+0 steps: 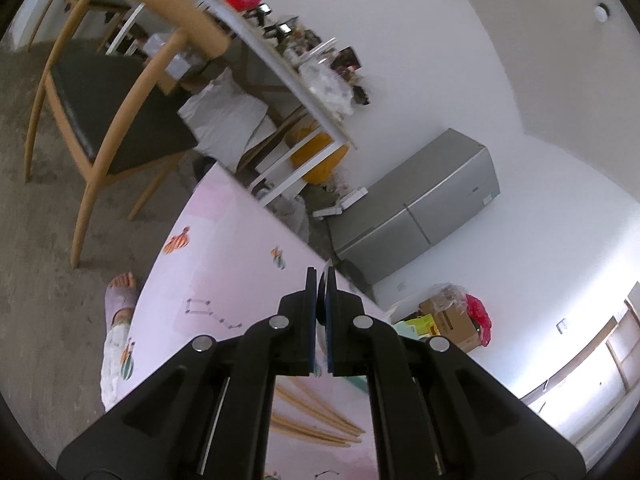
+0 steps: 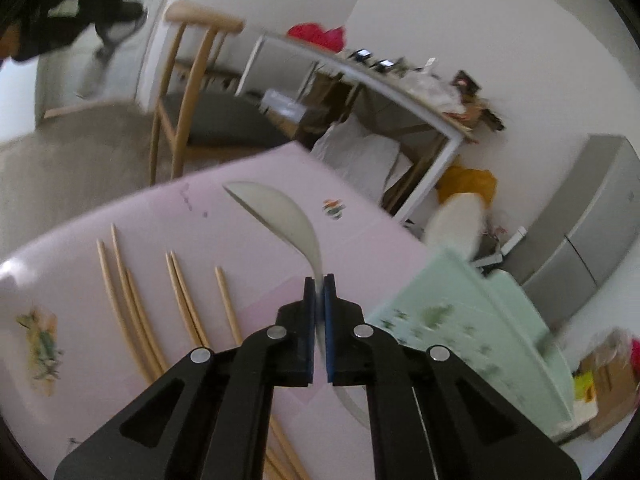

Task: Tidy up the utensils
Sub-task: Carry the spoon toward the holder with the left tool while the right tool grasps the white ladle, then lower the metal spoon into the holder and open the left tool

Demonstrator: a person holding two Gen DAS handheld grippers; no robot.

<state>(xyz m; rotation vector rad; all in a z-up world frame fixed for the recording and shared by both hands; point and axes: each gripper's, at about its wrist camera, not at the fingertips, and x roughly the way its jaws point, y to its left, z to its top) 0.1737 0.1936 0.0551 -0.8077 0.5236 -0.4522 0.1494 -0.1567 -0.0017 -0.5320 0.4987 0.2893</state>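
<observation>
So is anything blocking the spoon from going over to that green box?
Nothing visible. The right gripper holds the spoon in the air, and the green box sits just right of it. The chopsticks lie off left.

A: Where does the left wrist view sit?
B: Low over the pink worktop (image 1: 224,256), close to it and rolled hard sideways, facing past its far edge toward the grey refrigerator (image 1: 416,204).
A: And the right wrist view?
B: Also just above the pink worktop (image 2: 248,184), nearly level, looking across it with the refrigerator (image 2: 592,216) off to the right.
A: What do the two views share?
B: The worktop, the wooden chair (image 1: 100,120) (image 2: 188,80) beyond it, the refrigerator, and the chopsticks (image 1: 316,420) (image 2: 132,300).
</observation>
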